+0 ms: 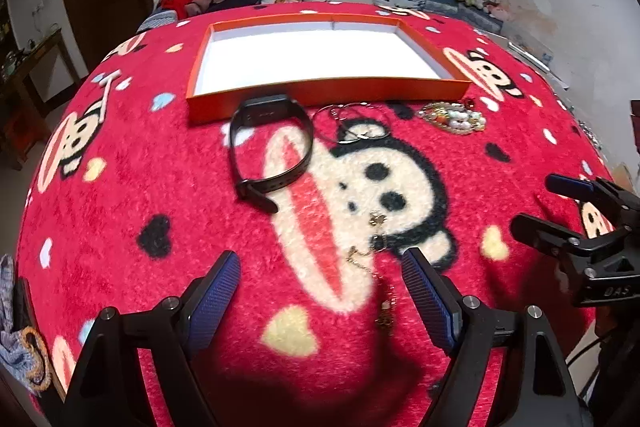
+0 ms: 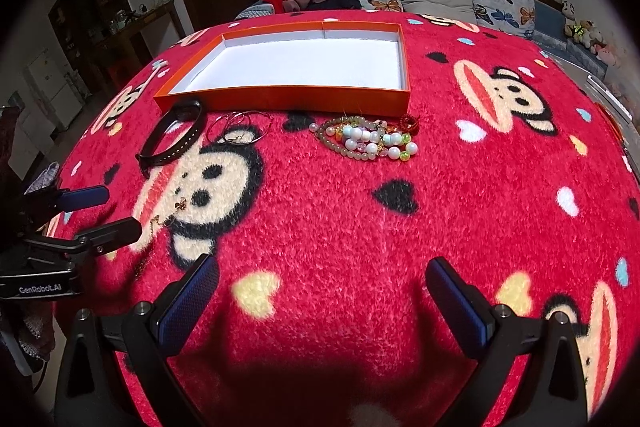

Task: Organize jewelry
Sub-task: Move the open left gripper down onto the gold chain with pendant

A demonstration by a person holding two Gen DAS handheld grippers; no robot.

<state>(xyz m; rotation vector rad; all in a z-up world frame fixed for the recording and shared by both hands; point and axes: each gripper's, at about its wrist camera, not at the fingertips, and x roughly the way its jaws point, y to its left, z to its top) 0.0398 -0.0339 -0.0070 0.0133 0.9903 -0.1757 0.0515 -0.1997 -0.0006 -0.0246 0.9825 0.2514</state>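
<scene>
Left wrist view shows your left gripper [image 1: 320,291] hovering low over the red cartoon blanket [image 1: 120,211], its jaws spread wide and holding nothing. A thin gold chain [image 1: 376,263] lies on the blanket between the blue pads, close to the right-hand one. At 12 o'clock from that gripper sits the black wristband [image 1: 270,147], its top end touching the front wall of the orange tray [image 1: 320,93]. The thin wire hoops [image 1: 348,123] lie just beside the band at 1 o'clock, and the bead bracelets [image 1: 452,117] sit in a heap further round at 2 o'clock. Your right gripper [image 1: 536,203] shows at 3 o'clock, jaws apart.

From the right wrist view, your right gripper [image 2: 322,291] is likewise wide apart above bare blanket, with the beads at 12 o'clock, near the tray's front wall. The tray's white floor holds no jewelry.
</scene>
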